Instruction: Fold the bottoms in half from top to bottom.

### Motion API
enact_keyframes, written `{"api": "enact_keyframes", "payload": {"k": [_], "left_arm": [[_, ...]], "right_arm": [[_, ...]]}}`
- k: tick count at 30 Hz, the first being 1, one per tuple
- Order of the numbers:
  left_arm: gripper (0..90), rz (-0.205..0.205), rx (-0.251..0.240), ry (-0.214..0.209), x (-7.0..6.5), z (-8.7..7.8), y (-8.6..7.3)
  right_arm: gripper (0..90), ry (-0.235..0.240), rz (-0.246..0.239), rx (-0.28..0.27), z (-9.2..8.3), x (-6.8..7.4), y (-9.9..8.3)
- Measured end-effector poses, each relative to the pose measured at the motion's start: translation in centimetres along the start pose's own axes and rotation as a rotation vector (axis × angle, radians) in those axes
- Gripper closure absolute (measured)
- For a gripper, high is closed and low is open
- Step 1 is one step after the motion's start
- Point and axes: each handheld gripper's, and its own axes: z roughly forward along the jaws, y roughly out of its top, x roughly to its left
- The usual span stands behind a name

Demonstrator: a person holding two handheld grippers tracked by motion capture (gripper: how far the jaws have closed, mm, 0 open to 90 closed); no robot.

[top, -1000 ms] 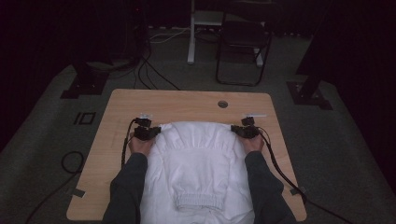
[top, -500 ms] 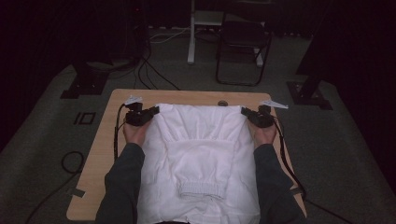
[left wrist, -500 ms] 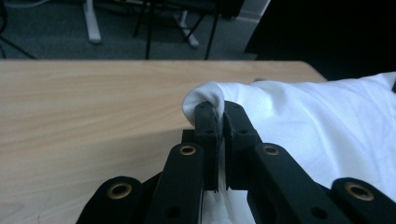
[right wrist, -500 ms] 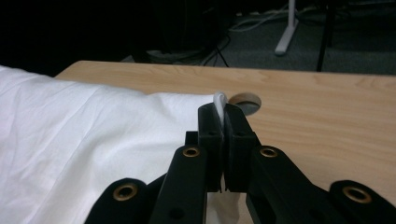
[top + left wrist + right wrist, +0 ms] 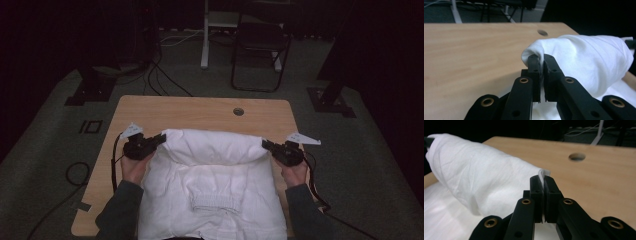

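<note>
Left gripper, right gripper pinch white garment stretched between.

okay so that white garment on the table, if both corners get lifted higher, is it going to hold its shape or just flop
Probably flop: the white garment already sags into a soft roll between the left gripper and the right gripper, while its lower part lies on the table. It looks light, since thin pinches of cloth carry it. The thin fold in the right gripper's jaws might slip.
</note>
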Motion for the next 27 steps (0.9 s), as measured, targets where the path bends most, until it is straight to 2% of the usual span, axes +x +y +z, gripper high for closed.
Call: {"api": "enact_keyframes", "payload": {"k": [3, 5, 6, 8, 9, 10, 14, 19, 23, 27], "left_arm": [[85.9, -0.006, 0.036, -0.025, -0.9, -1.1, -2.1], [85.8, -0.001, 0.077, -0.033, -1.2, -1.5, -3.3], [86.0, -0.015, 0.093, -0.036, -1.2, -1.6, -4.0], [87.0, -0.030, 0.133, -0.028, -1.3, -1.7, -5.2], [87.2, -0.032, 0.172, -0.018, -1.3, -1.6, -6.2], [87.4, -0.027, 0.188, -0.013, -1.4, -1.6, -6.5], [88.1, 0.004, 0.271, 0.024, -1.5, -0.5, -8.5], [88.2, 0.033, 0.308, 0.063, -1.3, 1.7, -9.1], [88.3, 0.053, 0.304, 0.094, -1.0, 2.8, -8.5], [88.2, 0.054, 0.305, 0.120, -0.3, 4.1, -7.6]], "right_arm": [[87.2, 0.018, 0.000, 0.029, -1.3, 0.7, -1.8], [86.9, 0.019, -0.006, 0.065, -1.8, 1.1, -3.1], [86.9, 0.010, -0.018, 0.090, -1.9, 1.3, -3.7], [86.8, -0.005, -0.036, 0.139, -1.9, 1.8, -4.9], [86.8, -0.005, -0.040, 0.155, -1.9, 1.9, -5.4], [86.7, -0.006, -0.045, 0.183, -1.7, 2.1, -6.2], [86.6, -0.011, -0.046, 0.229, -1.0, 2.4, -7.3], [86.5, -0.034, -0.063, 0.278, 0.6, 2.4, -8.1], [86.3, -0.048, -0.073, 0.297, 1.6, 2.0, -8.0], [86.3, -0.064, -0.079, 0.301, 3.0, 1.2, -7.4]]}}
